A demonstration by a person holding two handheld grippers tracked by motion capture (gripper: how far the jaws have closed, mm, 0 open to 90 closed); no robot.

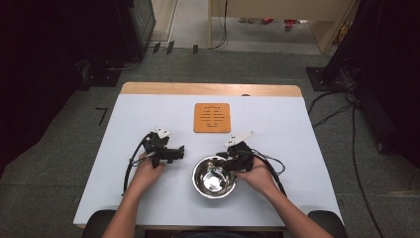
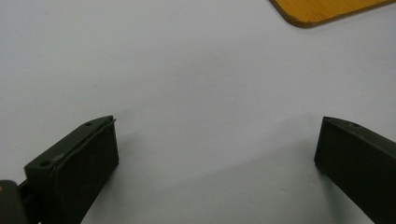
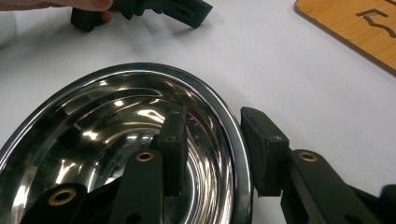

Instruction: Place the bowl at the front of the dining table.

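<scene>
My right gripper (image 3: 212, 149) straddles the rim of a steel bowl (image 1: 214, 177) near the front edge of the white table (image 1: 297, 148): one jaw sits inside the bowl, the other outside, neither pad quite pressing the metal. My left gripper (image 1: 179, 152) rests on the table left of the bowl, jaws wide apart and empty. A wooden trivet (image 1: 212, 117) lies beyond, toward the far edge.

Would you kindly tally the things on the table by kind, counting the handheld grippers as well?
Steel bowl: 1
Wooden trivet: 1
Handheld grippers: 2, the left gripper and the right gripper, whose jaws straddle the bowl's rim
Total: 4
</scene>
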